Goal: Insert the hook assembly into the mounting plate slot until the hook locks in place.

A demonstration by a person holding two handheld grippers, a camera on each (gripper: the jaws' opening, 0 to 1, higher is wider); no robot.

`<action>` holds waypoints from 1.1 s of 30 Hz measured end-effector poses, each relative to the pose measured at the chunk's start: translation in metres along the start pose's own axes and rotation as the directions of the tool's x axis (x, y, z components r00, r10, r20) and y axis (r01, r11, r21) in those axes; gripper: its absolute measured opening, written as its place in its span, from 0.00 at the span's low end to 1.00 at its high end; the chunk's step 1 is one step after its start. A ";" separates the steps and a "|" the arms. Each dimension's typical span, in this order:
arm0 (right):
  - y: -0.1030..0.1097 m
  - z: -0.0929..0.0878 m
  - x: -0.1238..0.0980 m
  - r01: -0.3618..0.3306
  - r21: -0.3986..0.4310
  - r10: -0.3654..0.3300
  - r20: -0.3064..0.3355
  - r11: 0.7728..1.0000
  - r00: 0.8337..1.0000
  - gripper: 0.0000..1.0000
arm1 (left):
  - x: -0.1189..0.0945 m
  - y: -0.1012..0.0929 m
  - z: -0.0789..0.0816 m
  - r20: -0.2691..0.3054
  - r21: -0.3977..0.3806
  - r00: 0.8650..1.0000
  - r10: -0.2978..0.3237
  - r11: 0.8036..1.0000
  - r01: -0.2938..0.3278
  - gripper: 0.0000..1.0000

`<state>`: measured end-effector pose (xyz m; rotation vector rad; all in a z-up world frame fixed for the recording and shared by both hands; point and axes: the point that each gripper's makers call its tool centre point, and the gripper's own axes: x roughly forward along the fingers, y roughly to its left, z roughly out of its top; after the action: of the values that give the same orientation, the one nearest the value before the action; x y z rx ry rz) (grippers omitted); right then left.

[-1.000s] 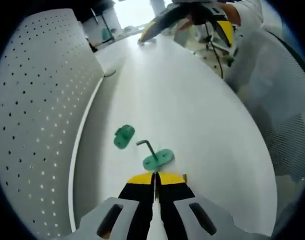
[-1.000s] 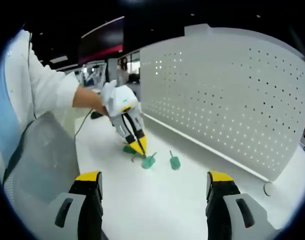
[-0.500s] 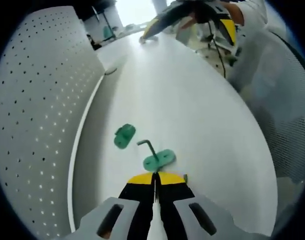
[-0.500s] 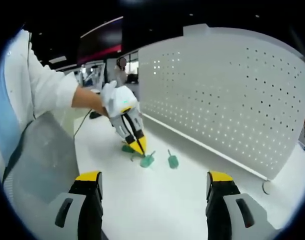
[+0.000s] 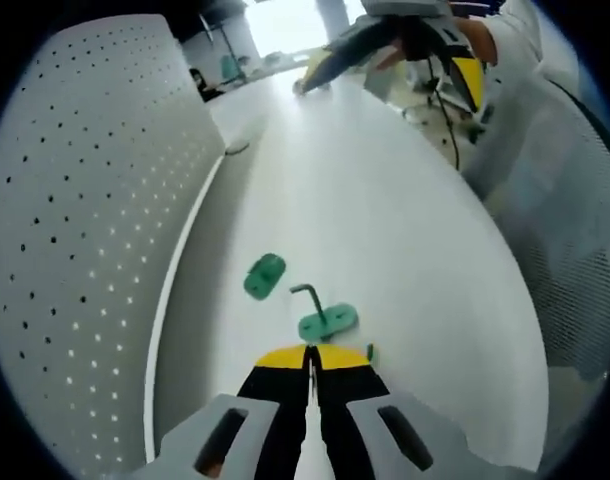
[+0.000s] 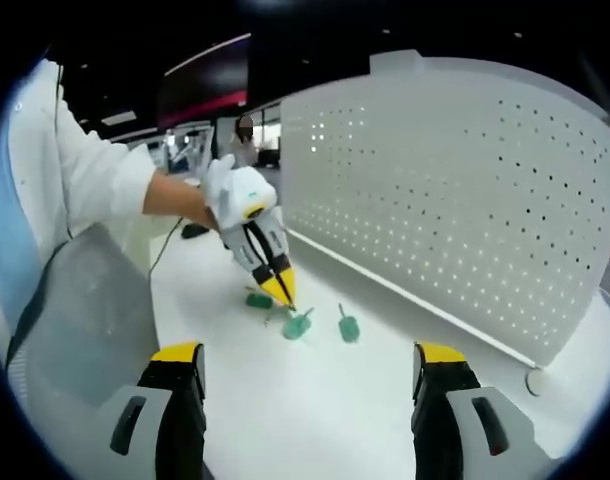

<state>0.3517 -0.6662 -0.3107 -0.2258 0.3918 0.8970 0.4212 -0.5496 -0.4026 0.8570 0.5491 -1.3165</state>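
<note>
Left gripper [image 5: 310, 362] fingers closed, empty — hook assembly [image 5: 325, 320] and green plate [image 5: 264, 276] just beyond on open worktop [image 5: 385, 230]; right gripper [image 6: 305, 385] fingers spread wide.

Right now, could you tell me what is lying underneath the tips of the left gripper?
A small green piece lies on the white table just under the shut left gripper. In the left gripper view, its sliver shows; the rest is covered. The hook on its green plate lies just ahead.

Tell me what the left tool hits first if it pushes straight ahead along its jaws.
Most likely the green piece with the hook, lying on the table just ahead of the left tool, whose jaws are closed. The second green piece sits farther off, to the side. Depth is uncertain.
</note>
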 end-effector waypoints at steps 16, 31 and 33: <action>0.009 0.012 0.005 -0.016 -0.030 0.016 0.006 0.999 1.000 0.86 | -0.028 0.011 0.018 0.123 -0.118 0.988 0.096 0.990 -0.081 0.02; 0.006 0.038 0.011 0.012 -0.059 -0.010 0.043 0.998 0.999 0.79 | -0.060 0.022 0.053 0.277 -0.252 0.934 0.227 0.955 -0.158 0.02; 0.005 0.042 0.012 0.016 -0.063 -0.013 0.050 0.998 0.999 0.78 | -0.064 0.023 0.059 0.290 -0.261 0.926 0.243 0.951 -0.168 0.02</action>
<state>0.3642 -0.6399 -0.2782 -0.2636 0.3159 0.8996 0.4238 -0.5575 -0.3134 0.4802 0.3360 -1.1404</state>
